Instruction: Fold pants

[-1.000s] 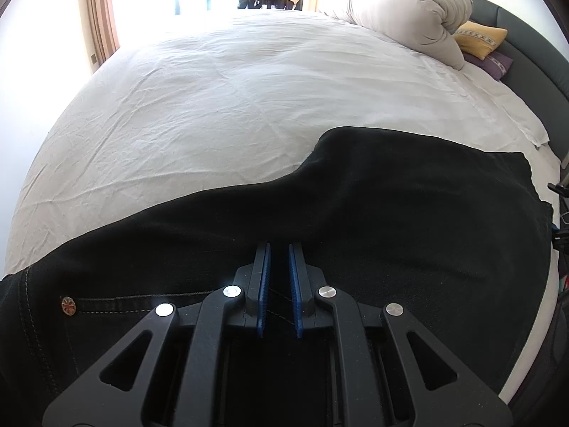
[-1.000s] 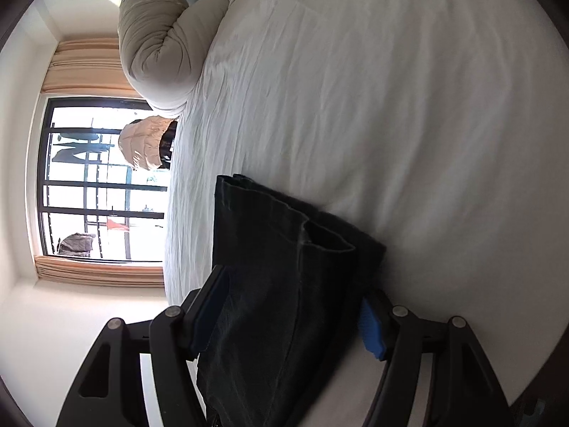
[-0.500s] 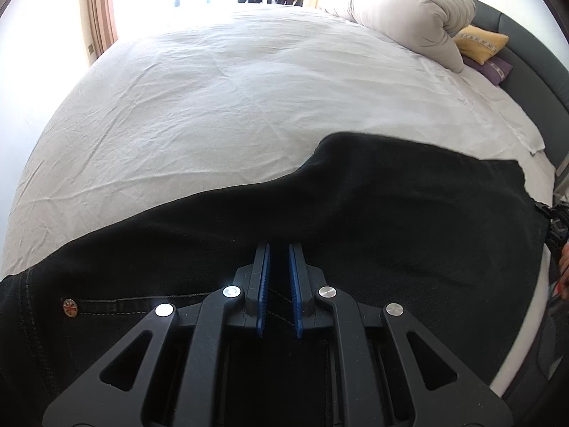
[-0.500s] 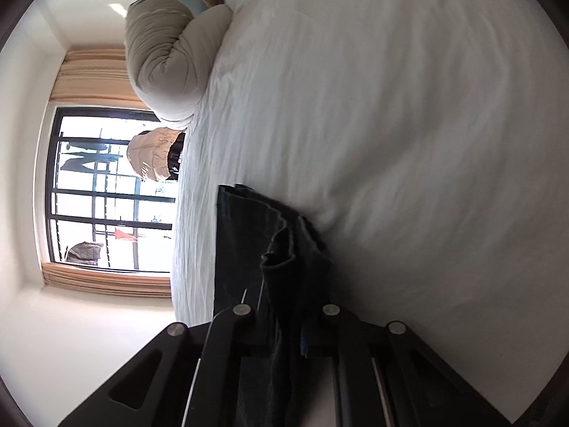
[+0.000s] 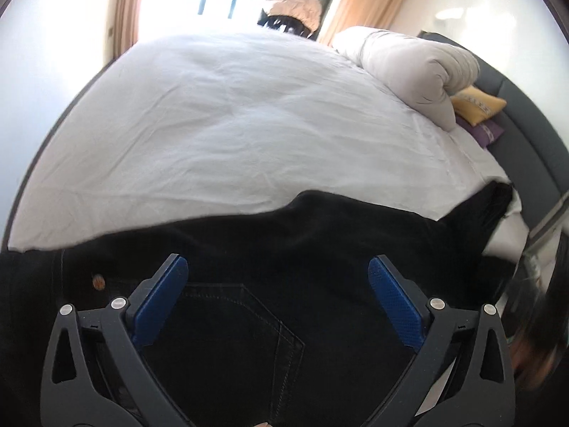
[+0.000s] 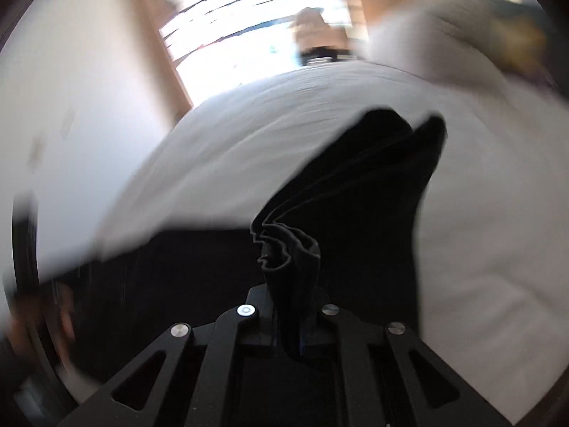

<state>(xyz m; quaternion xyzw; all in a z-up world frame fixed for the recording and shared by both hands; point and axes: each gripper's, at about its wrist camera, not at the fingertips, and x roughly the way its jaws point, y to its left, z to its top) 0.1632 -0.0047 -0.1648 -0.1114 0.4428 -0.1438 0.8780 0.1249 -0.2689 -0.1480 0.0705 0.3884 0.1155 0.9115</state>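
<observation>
On the bed, black pants lie spread; left gripper gapes wide above the pocket, right gripper pinches a bunched pants fold.

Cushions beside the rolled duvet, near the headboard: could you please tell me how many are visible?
2: a yellow cushion against the rolled duvet, and a purple cushion just below it, partly under it. More may be hidden behind the duvet.

The pants are black with faint pale stitching and one copper rivet. The bed under them is white. At its head lie a beige duvet, a yellow cushion and a purple one. The left gripper is black with blue pads.
</observation>
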